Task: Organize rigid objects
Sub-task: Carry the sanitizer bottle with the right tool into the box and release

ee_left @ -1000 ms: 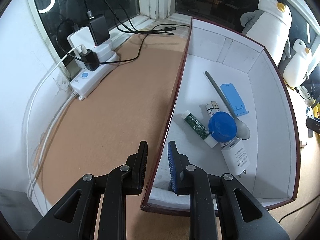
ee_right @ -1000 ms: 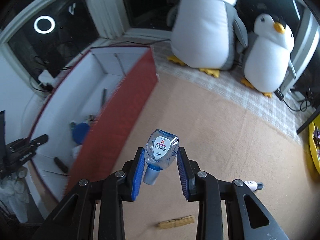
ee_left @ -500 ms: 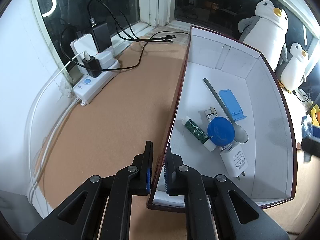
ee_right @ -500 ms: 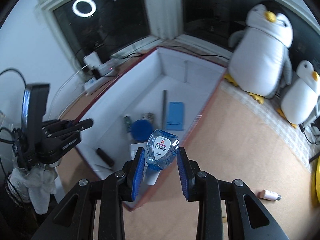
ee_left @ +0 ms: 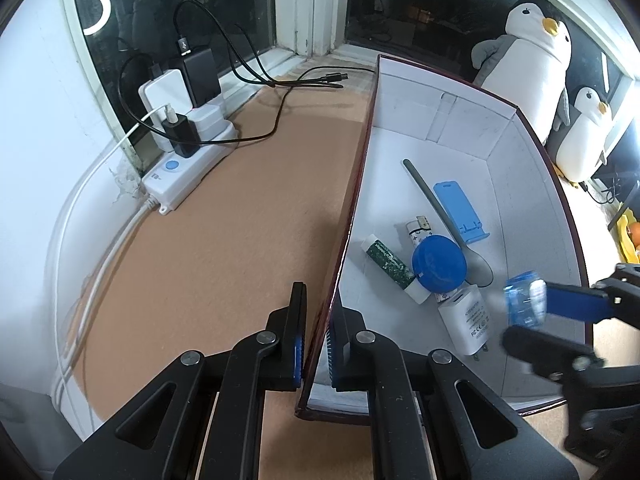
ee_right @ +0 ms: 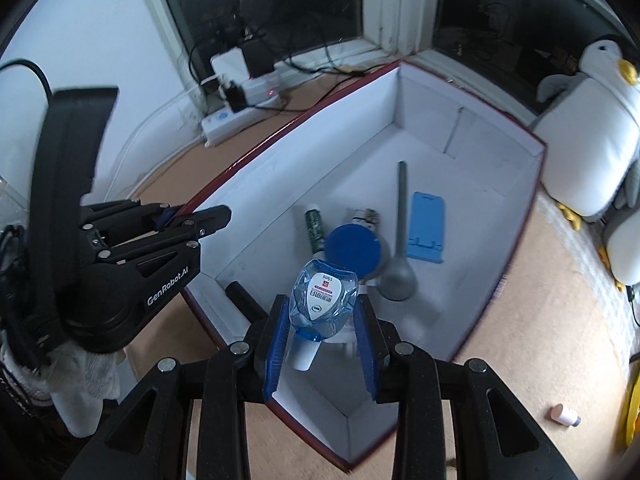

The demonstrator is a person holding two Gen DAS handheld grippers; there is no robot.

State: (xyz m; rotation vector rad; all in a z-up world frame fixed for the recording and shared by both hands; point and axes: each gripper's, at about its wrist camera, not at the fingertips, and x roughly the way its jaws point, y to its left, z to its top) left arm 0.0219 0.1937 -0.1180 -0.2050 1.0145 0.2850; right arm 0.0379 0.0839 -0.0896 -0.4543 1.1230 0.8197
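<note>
Over the near end of the white-lined box (ee_right: 472,216), my right gripper (ee_right: 322,334) is holding a small clear bottle (ee_right: 322,300) with a blue collar and a white cap pointing back toward me. Both blue pads are pressing on the bottle's sides, so the jaws are standing only as wide as the bottle. In the left wrist view the same bottle (ee_left: 525,303) is showing up blurred at the right, above the box's right wall, pinched by my right gripper (ee_left: 532,320).

My left gripper (ee_left: 316,344) is clamping the box's left wall (ee_left: 352,208) near its near corner (one finger outside on the tan mat (ee_left: 224,240), the other inside against the white lining), jaws nearly together with just the thin wall between them. From the right wrist view my left gripper (ee_right: 192,220) is sitting at the left, on that rim.

Lying on the box floor are a grey spoon (ee_left: 444,216), a light blue phone stand (ee_left: 460,208) just to its right, a round blue lid (ee_left: 439,264), a green-labelled tube (ee_left: 386,261), a small patterned tube (ee_left: 418,229) partly under the lid, and a white charger plug (ee_left: 468,318) nearest to me. A dark stick-like item (ee_right: 244,300) is lying by the near left wall.

Outside, a white power strip (ee_left: 188,168) with chargers is sitting far left by the window, and two penguin plush toys (ee_left: 532,52) are standing to the far right.
</note>
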